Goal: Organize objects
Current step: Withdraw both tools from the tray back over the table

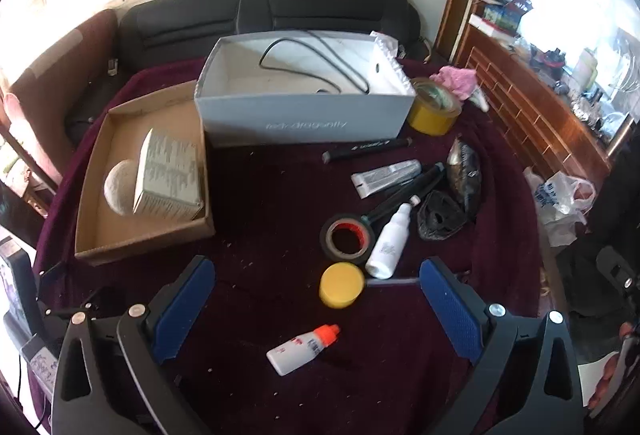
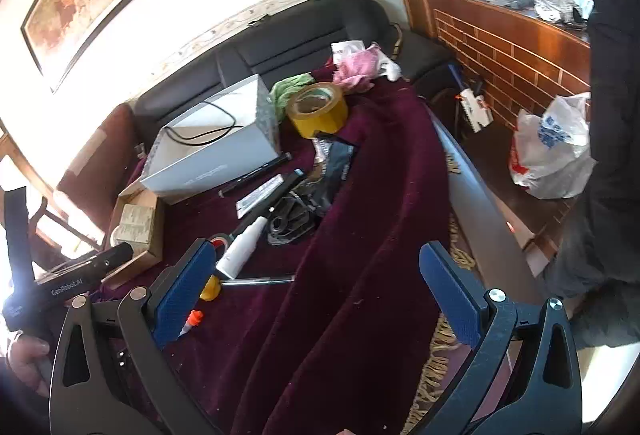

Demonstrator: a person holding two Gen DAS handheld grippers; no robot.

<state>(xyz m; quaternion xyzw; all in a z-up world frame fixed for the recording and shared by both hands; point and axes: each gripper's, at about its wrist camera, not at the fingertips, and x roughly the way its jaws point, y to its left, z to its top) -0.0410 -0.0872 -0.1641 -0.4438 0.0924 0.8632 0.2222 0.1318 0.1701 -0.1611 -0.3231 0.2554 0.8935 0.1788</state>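
Dropper bottle (image 1: 303,344) lies on the maroon surface (image 1: 260,195) between the spread fingers of the left tool (image 1: 316,283), nearer than the grey box (image 1: 304,115). Right tool (image 2: 316,291) hangs released, angled down over the cloth edge.

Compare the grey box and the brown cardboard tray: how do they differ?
The grey box is taller-walled and printed with lettering on its front; the brown cardboard tray is shallow and plain. The grey box holds only a black cable; the tray holds a printed carton and a pale round object. The box sits farther back, the tray nearer the left gripper. Both are open-topped, on the maroon cloth.
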